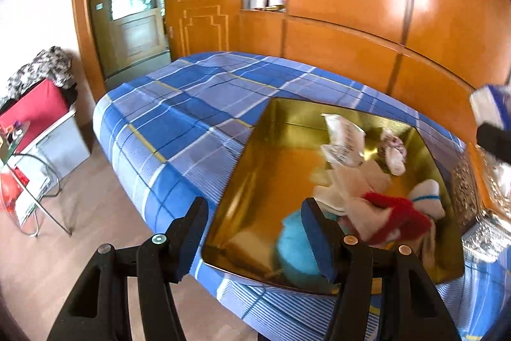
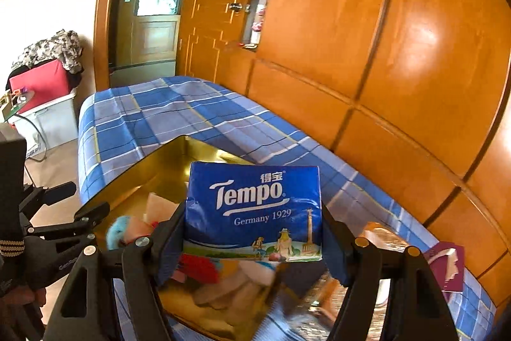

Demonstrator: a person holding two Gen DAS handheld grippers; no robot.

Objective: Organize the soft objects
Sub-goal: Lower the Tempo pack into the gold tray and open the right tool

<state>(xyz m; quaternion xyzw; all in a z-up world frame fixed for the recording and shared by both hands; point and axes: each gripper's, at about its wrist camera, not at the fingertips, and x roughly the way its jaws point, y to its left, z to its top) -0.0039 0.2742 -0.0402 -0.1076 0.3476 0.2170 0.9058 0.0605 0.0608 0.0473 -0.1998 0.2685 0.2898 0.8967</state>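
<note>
Over the blue plaid bedsheet (image 1: pixel 179 117), a shiny gold metal tray (image 1: pixel 255 181) holds a blurred heap of soft items: red knit piece (image 1: pixel 399 216), turquoise fluffy cloth (image 1: pixel 293 248), cream fabric pieces (image 1: pixel 345 181); individual shapes are hard to separate. Left gripper (image 1: pixel 255 240) hangs at the tray's near rim, jaws spread wide, nothing between them. Right gripper (image 2: pixel 252 245) clamps a blue Tempo tissue pack (image 2: pixel 254 206) above the tray; the pack hides the tray's centre.
</note>
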